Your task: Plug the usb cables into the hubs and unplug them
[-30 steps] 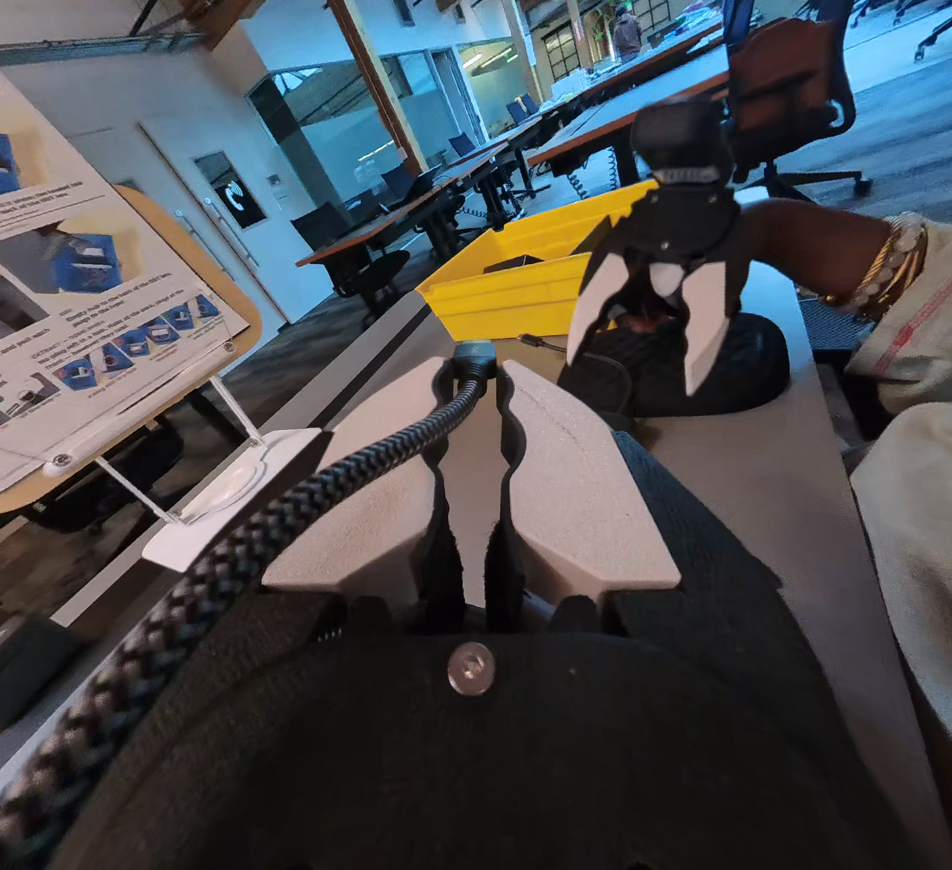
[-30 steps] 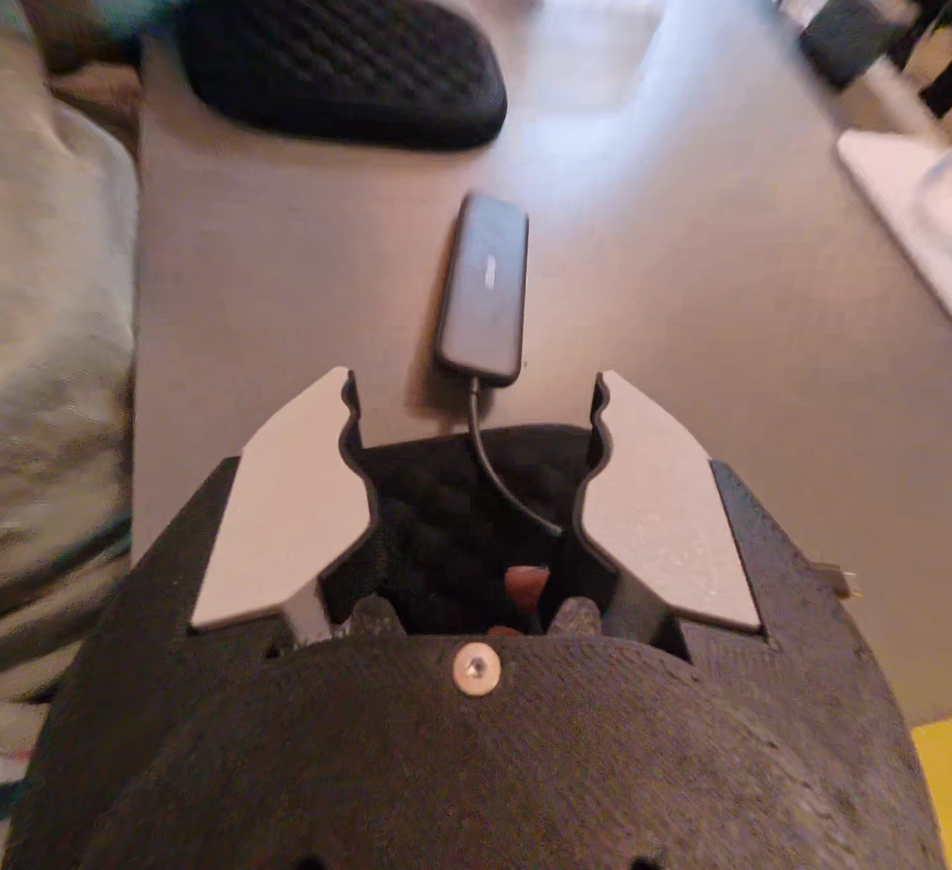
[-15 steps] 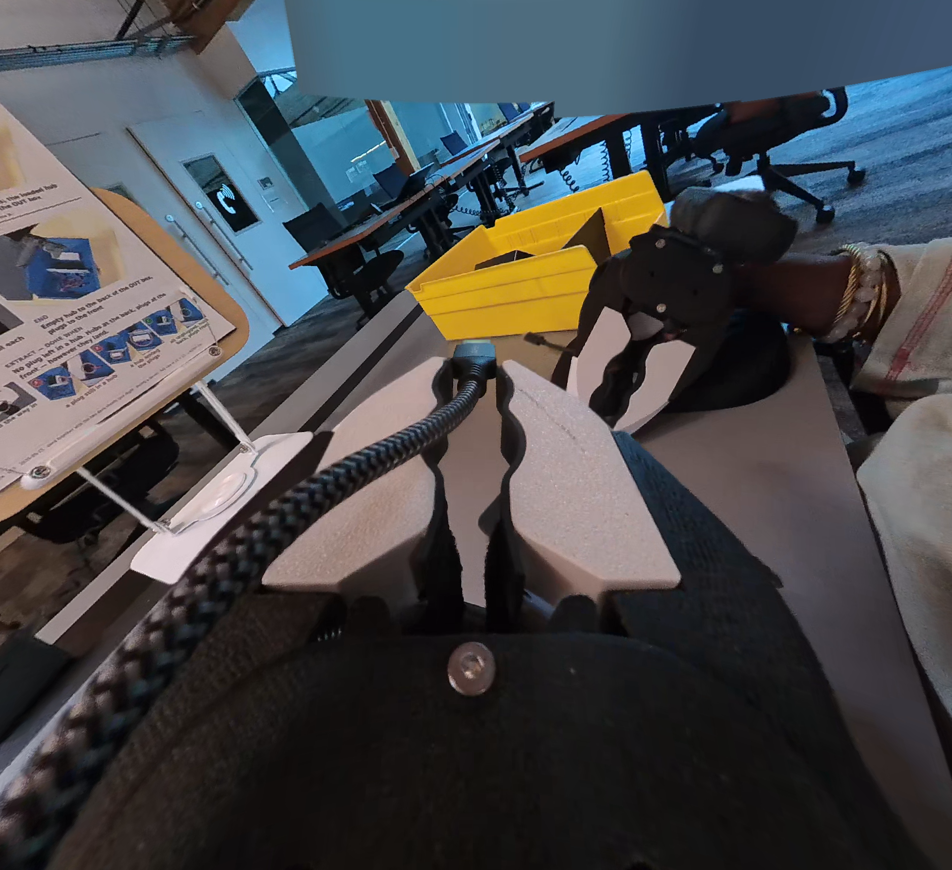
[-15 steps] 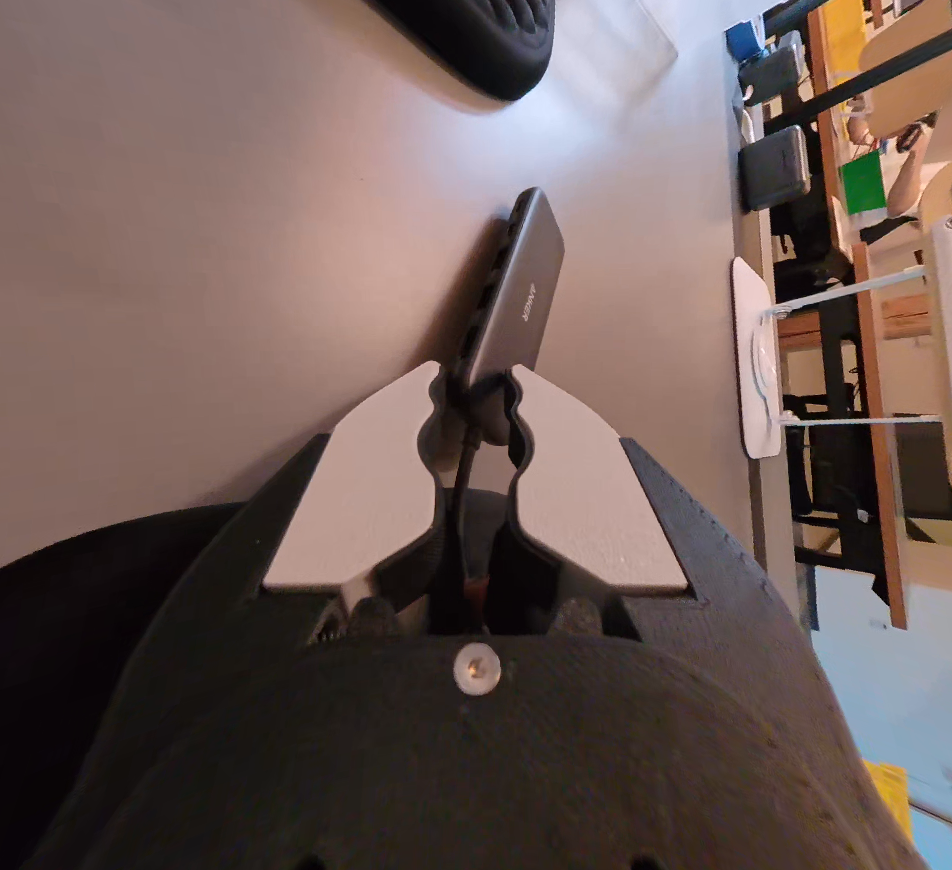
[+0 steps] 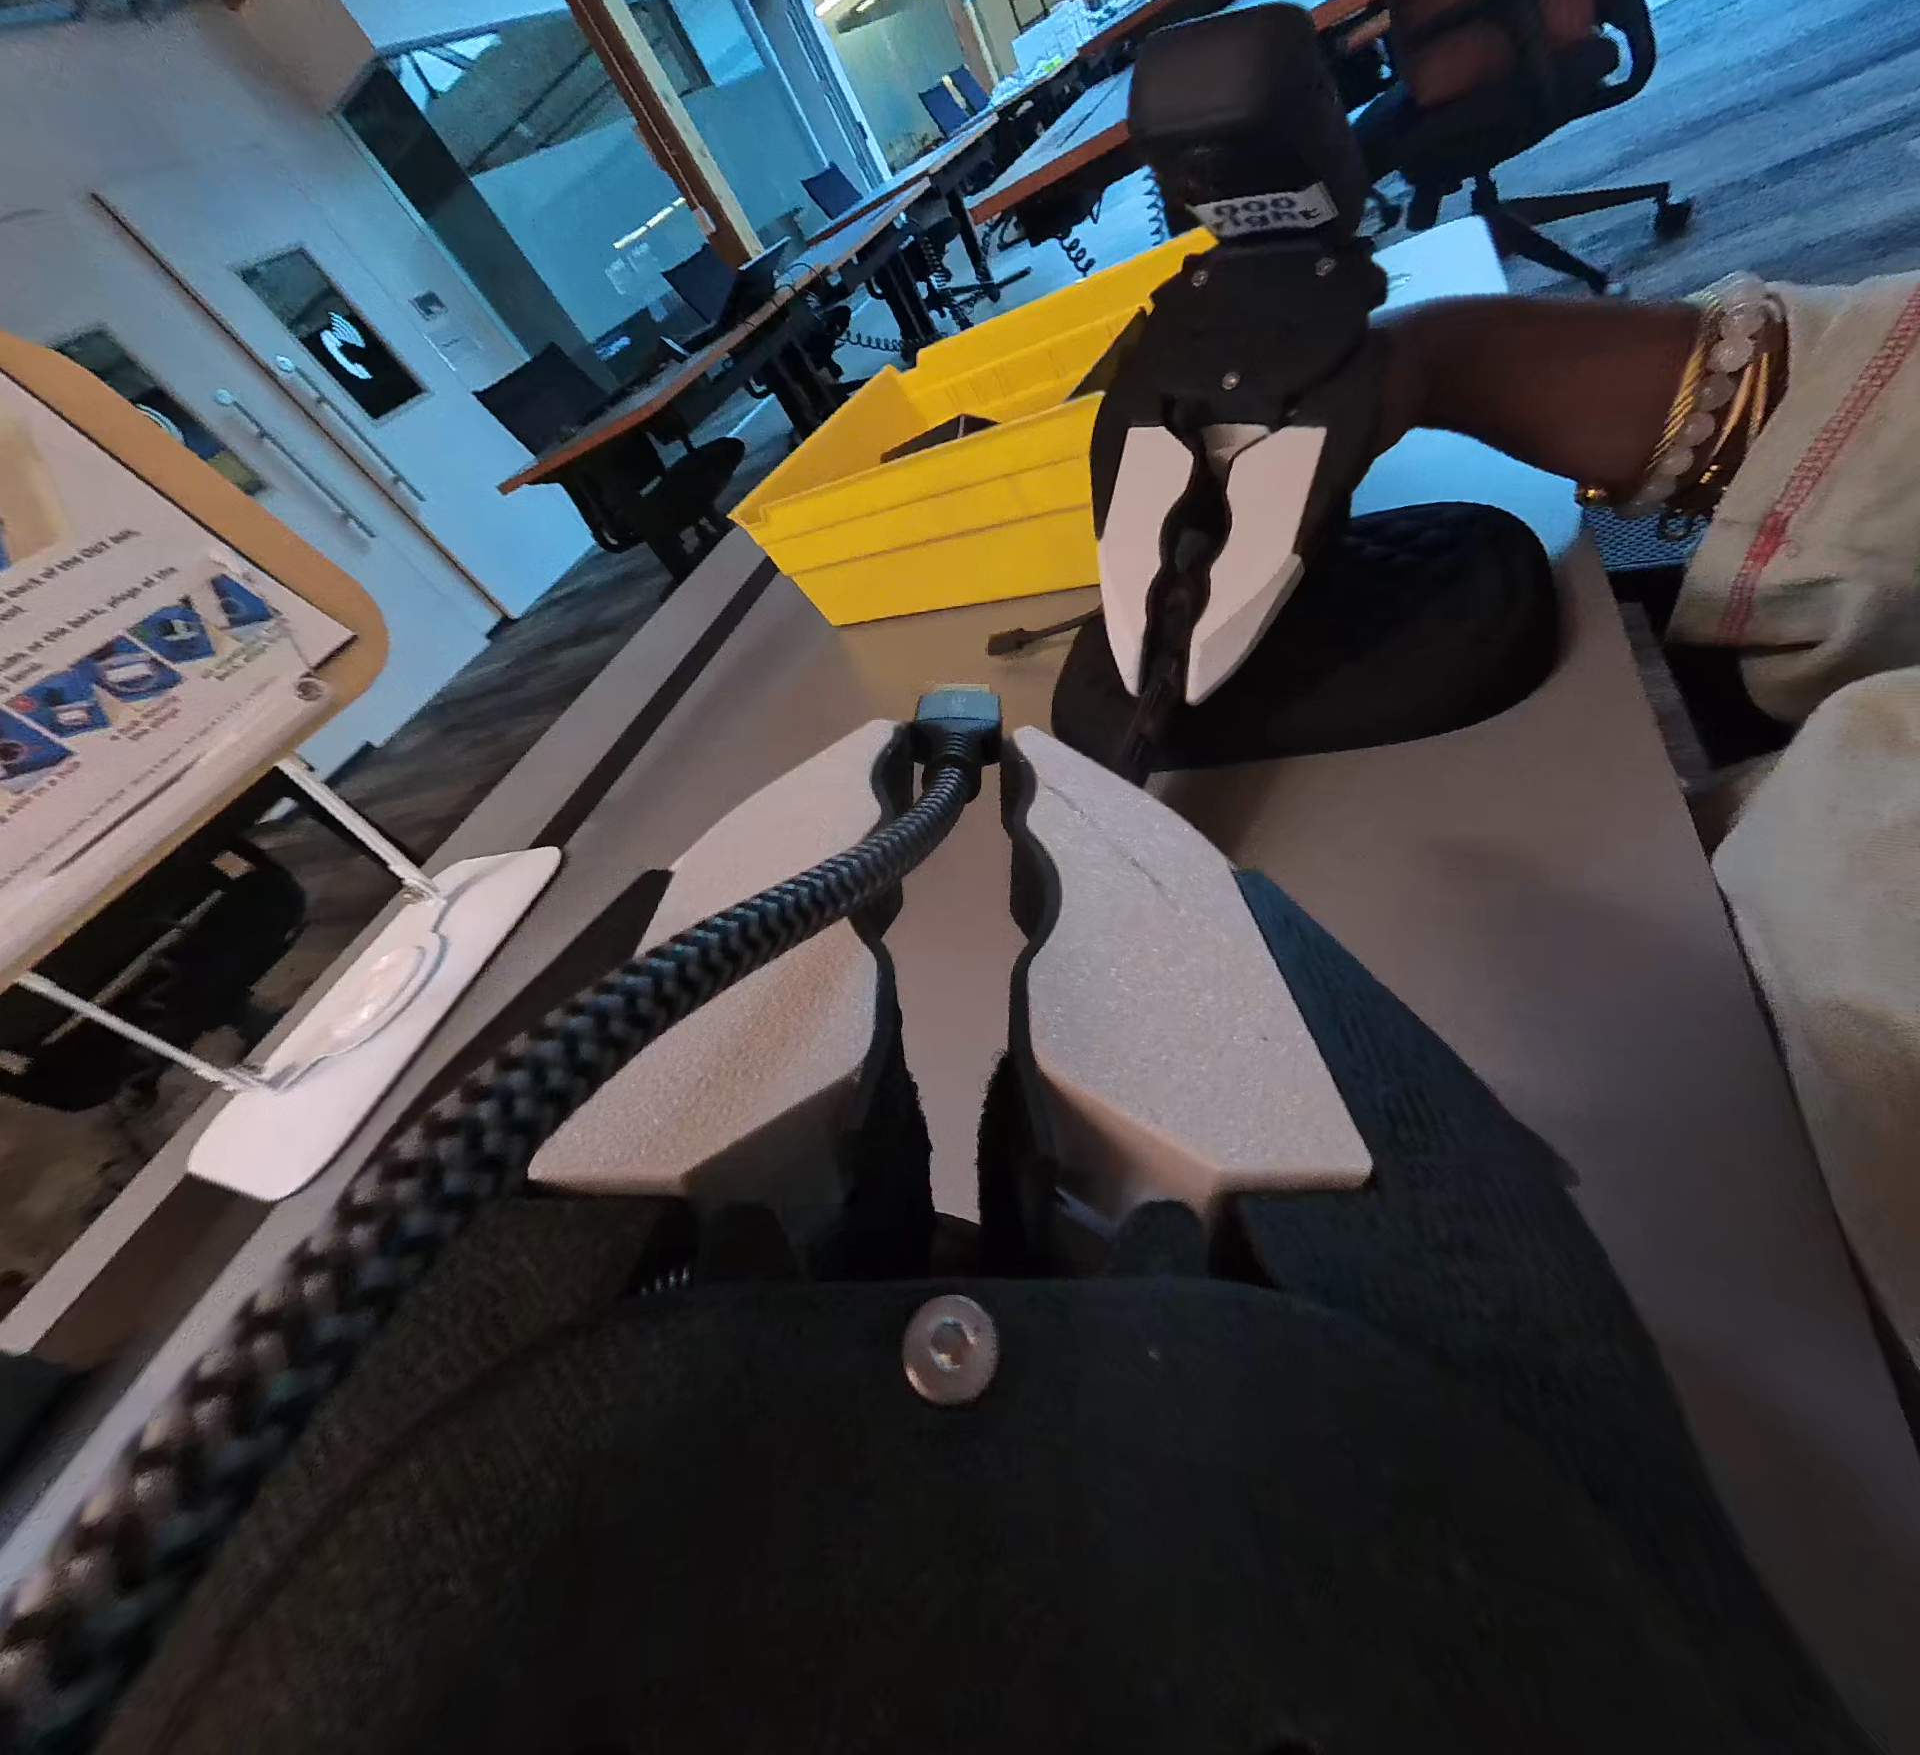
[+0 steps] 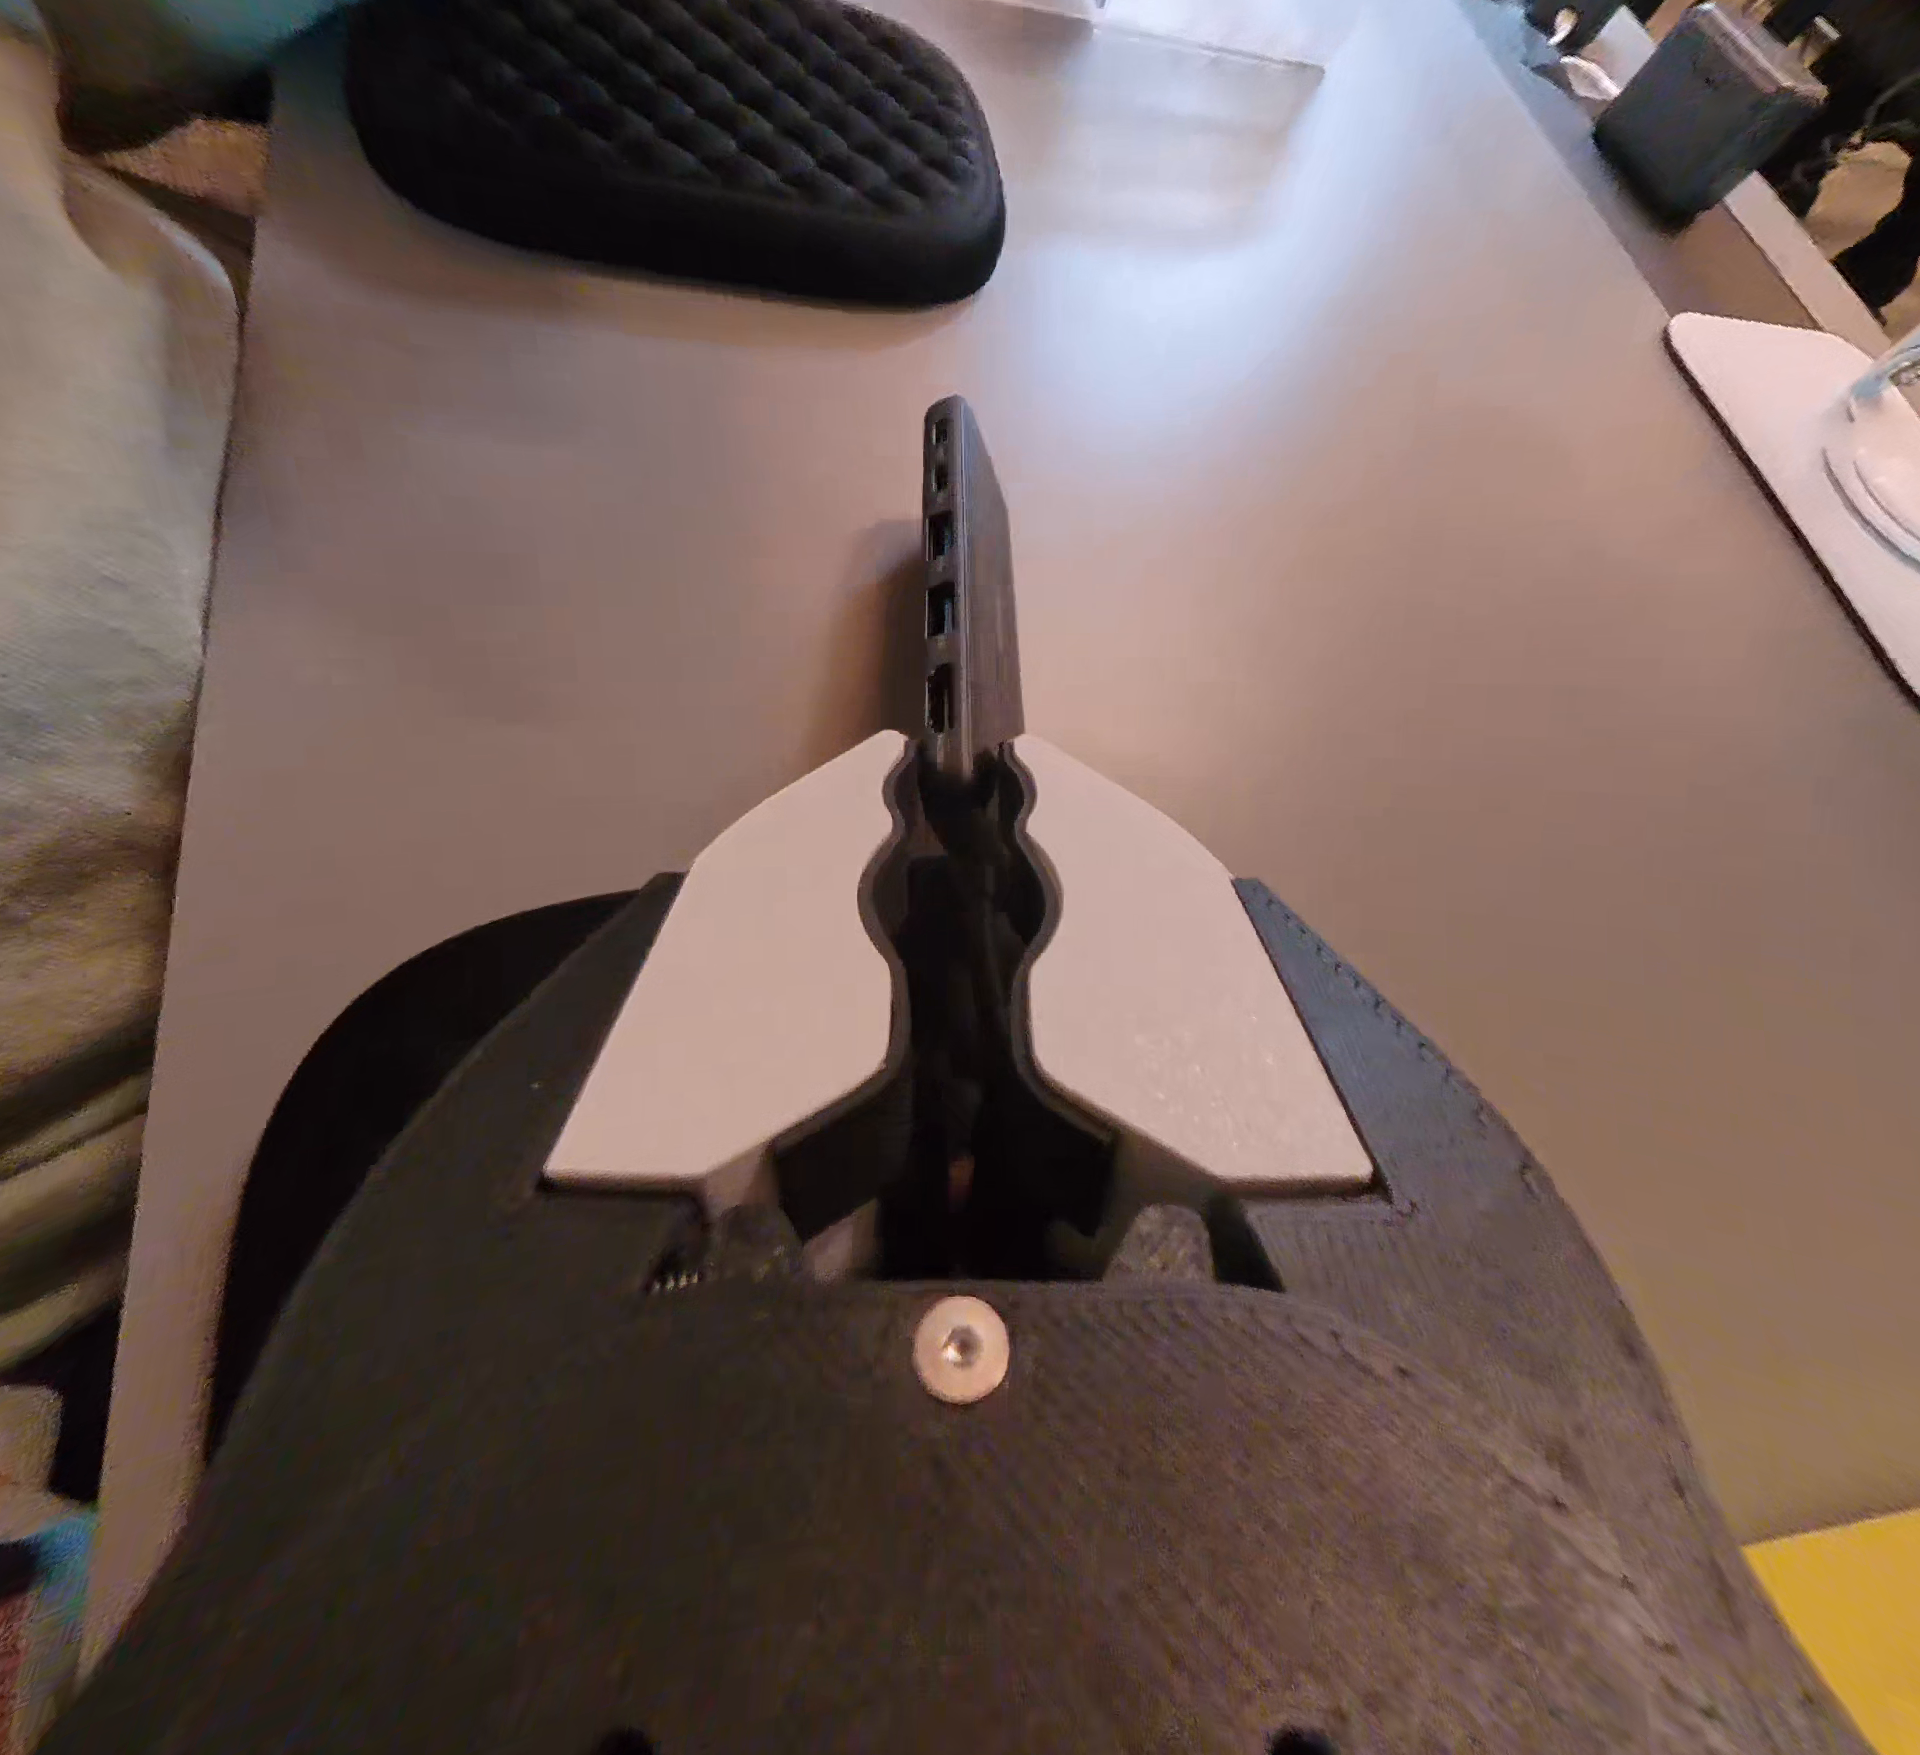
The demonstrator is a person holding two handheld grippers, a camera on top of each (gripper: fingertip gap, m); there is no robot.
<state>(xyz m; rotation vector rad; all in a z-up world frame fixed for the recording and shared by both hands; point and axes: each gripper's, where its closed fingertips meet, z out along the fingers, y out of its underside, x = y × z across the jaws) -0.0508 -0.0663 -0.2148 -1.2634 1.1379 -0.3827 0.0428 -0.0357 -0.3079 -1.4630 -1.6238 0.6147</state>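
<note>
Now both pieces are in hand.
My right gripper [image 6: 958, 749], wide a second ago, clamps the hub [image 6: 971, 583] edge-up; left gripper [image 5: 954, 749] pinches the braided cable's plug [image 5: 957, 718], ready for mating.

- My left gripper [image 5: 956, 749]: pale grey scalloped fingers [image 5: 1143, 978] on a black textured printed body, one silver screw [image 5: 950, 1348] at centre.
- My right gripper [image 6: 961, 749] looks identical; from the left wrist view it carries a black camera block [image 5: 1231, 95].
- Beaded and gold bracelets [image 5: 1714, 417], cream sleeve [image 5: 1829, 479] with red stitching.
</note>
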